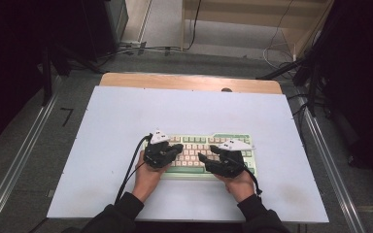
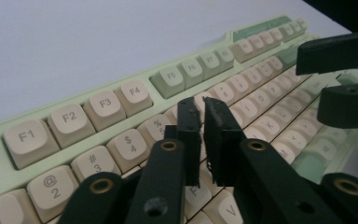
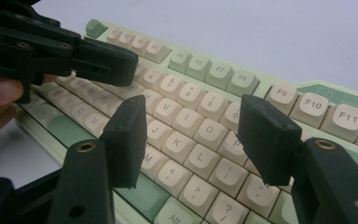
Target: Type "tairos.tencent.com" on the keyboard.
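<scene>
- Hovering low over the keyboard (image 1: 201,145), which lay at the near middle of the white board (image 1: 126,121), both grippers sat just above the keys; neither held anything.
- The left gripper (image 2: 202,122) had its jaws nearly pressed together, a thin slit between them, above the number row near the 4 key (image 2: 128,142). Coming down like that, the joined tips could have struck two keys at once or landed on the gap between caps, since the tip looked about as wide as a key.
- The right gripper (image 3: 196,140) had its jaws spread wide, straddling the letter keys around K (image 3: 181,142). A downward move from there risked each jaw pressing a different key, or a jaw edge catching under a keycap and lifting it.
- The two grippers stood near each other over the middle keys; the left one's jaw loomed close in the right gripper view, so a sideways reach could have knocked them together.
- Nothing pinned the keyboard, so a slanted push could have slid it on the smooth board.
</scene>
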The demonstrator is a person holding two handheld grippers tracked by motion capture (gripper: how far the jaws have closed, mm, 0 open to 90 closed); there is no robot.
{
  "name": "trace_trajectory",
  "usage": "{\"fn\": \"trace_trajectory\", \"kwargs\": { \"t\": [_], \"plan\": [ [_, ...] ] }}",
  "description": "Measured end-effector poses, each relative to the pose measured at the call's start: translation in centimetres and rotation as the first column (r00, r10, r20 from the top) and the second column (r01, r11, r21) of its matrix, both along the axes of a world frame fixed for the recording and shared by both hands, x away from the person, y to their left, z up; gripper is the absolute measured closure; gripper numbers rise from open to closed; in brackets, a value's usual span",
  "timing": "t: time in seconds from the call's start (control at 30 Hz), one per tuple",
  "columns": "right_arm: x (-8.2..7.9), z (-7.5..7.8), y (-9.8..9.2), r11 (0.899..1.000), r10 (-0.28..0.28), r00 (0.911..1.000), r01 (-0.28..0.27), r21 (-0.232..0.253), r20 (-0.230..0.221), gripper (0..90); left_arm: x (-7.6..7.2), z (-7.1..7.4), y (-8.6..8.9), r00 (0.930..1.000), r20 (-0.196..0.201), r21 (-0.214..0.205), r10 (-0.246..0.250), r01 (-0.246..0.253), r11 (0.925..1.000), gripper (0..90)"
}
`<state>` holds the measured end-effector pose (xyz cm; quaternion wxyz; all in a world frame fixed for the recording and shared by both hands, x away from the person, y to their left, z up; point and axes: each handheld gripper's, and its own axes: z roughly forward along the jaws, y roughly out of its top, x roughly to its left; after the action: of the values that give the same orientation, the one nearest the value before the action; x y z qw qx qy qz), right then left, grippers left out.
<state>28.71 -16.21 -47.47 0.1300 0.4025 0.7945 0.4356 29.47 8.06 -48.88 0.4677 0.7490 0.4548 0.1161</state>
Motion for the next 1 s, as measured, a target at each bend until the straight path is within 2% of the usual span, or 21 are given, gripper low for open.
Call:
{"fn": "trace_trajectory", "kwargs": {
  "t": [0.2, 0.43, 0.63, 0.8, 0.93, 1.0],
  "plan": [
    [0.0, 0.0, -0.1, 1.000, -0.002, 1.0000, 0.002, 0.000, 0.001, 42.0, -0.3, 0.4, 0.3, 0.9999, 0.007, -0.019, 0.007, -0.007, 0.9998, 76.2],
    [0.1, 0.1, -0.3, 1.000, -0.010, 0.9999, 0.010, 0.008, 0.006, 45.7, -0.6, 0.7, 0.6, 0.9998, -0.013, -0.029, 0.013, -0.013, 0.9995, 51.8],
    [0.1, 0.1, -0.3, 1.000, -0.013, 0.9999, 0.013, 0.005, 0.000, 42.1, -1.1, 1.0, 1.3, 0.9978, 0.020, -0.011, 0.063, -0.063, 0.9980, 36.1],
    [0.2, 0.1, -0.4, 1.000, -0.022, 0.9997, 0.023, 0.013, -0.008, 38.2, -1.8, 1.4, 2.1, 0.9958, 0.053, 0.011, 0.075, -0.076, 0.9971, 31.4],
    [0.1, 0.3, -0.6, 1.000, -0.025, 0.9997, 0.025, 0.009, -0.001, 38.3, -2.1, 1.6, 3.3, 0.9941, 0.051, 0.002, 0.096, -0.096, 0.9953, 31.2],
    [0.0, 0.4, -0.8, 1.000, -0.026, 0.9997, 0.026, 0.009, 0.005, 42.3, -2.2, 1.6, 3.9, 0.9926, 0.050, -0.008, 0.111, -0.110, 0.9939, 31.3]
  ]
}}
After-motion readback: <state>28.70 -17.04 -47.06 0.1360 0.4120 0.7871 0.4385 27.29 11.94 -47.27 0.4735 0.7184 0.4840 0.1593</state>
